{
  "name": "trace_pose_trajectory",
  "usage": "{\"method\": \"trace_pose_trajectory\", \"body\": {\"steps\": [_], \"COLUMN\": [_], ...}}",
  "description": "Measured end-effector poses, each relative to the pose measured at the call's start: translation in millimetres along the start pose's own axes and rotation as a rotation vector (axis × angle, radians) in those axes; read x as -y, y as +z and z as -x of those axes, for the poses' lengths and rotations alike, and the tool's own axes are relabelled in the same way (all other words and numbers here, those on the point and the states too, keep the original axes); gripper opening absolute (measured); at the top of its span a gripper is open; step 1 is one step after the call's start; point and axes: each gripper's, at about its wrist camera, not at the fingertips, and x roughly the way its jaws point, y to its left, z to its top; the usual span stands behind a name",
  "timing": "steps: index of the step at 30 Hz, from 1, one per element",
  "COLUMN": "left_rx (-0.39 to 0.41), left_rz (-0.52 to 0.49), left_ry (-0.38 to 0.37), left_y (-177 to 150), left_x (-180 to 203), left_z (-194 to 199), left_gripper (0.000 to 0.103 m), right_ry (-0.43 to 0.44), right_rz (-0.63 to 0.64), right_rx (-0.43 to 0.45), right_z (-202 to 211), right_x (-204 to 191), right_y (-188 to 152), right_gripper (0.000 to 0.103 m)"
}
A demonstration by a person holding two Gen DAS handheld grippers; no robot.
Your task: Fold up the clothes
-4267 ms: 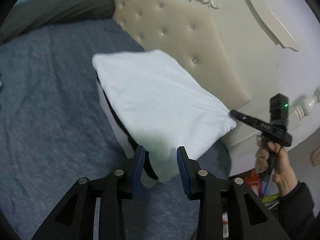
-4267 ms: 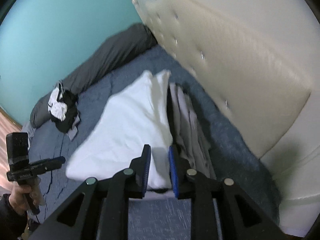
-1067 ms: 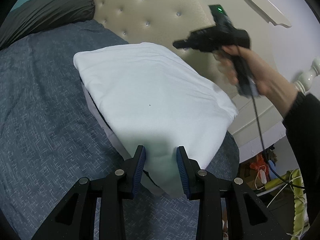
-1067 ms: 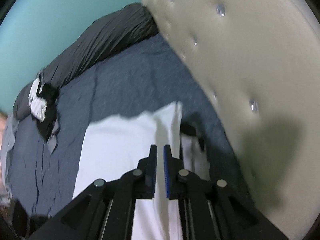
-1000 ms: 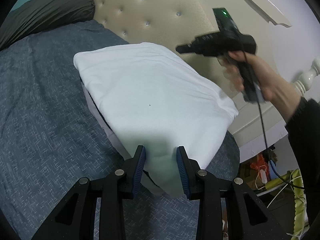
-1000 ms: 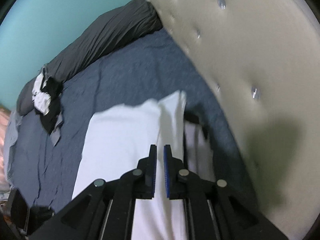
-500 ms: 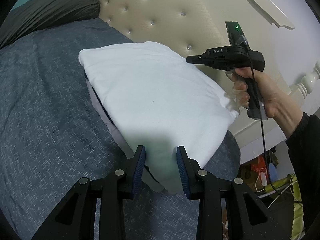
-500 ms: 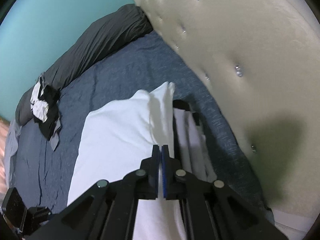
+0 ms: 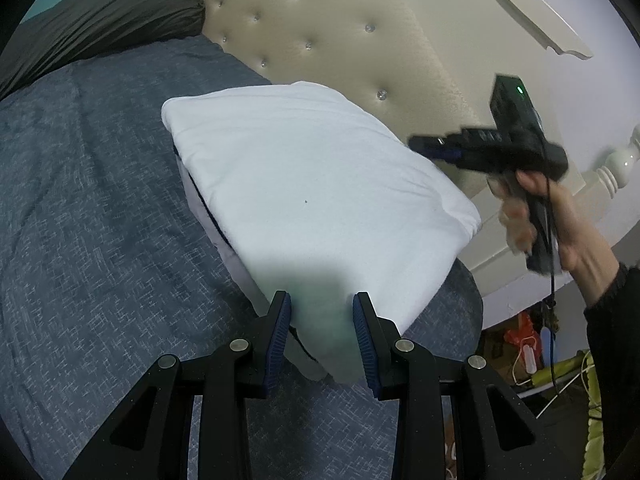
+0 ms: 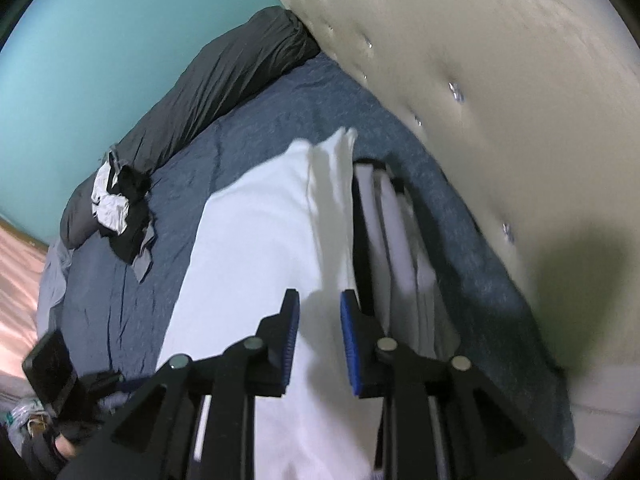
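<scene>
A folded white garment lies on top of a stack of folded clothes on the blue bedspread, close to the headboard. My left gripper is open, and the garment's near edge sits between its blue pads without being pinched. In the left wrist view, a hand holds my right gripper over the garment's right end. The right wrist view shows that gripper open just above the white garment, with nothing between its fingers.
The cream tufted headboard rises right behind the stack. A dark rolled duvet lies along the teal wall. A loose pile of black, white and grey clothes sits on the bedspread. Floor clutter shows past the bed corner.
My right gripper, shut half a second ago, now stands open. It has also dropped from beside the headboard toward the garment's right end. The left gripper and garment stayed put.
</scene>
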Motion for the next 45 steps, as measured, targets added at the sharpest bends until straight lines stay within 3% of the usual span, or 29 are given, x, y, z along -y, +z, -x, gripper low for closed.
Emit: {"method": "trace_pose_trajectory", "body": {"steps": [1, 3, 5, 11, 22, 45], "left_rx": [0.001, 0.0, -0.002, -0.002, 0.034, 0.135], "left_rz": [0.0, 0.008, 0.014, 0.021, 0.011, -0.056], "left_ry": [0.002, 0.003, 0.004, 0.025, 0.063, 0.093], "left_y": [-0.6, -1.9, -3.0, -6.8, -10.6, -32.3], "left_x": [0.7, 0.9, 1.4, 1.6, 13.7, 59.2], "left_z": [0.4, 0.5, 0.6, 6.2, 36.1, 131.7], "left_gripper": [0.035, 0.035, 0.035, 0.035, 0.035, 0.035], "right_ry": [-0.005, -0.007, -0.023, -0.112, -0.093, -0.226], "right_rz": [-0.007, -0.028, -0.034, -0.075, -0.109, -0.08], "right_rx": [0.002, 0.022, 0.044, 0.086, 0.238, 0.355], "right_z": [0.9, 3.9, 6.1, 15.4, 52.8, 101.9], "right_x": [1.9, 7.4, 8.5, 15.7, -16.2, -112.7], "right_y": [-4.5, -12.6, -16.6, -28.2, -60.1, -144.1], "right_gripper": [0.02, 0.003, 0.002, 0.001, 0.001, 0.002]}}
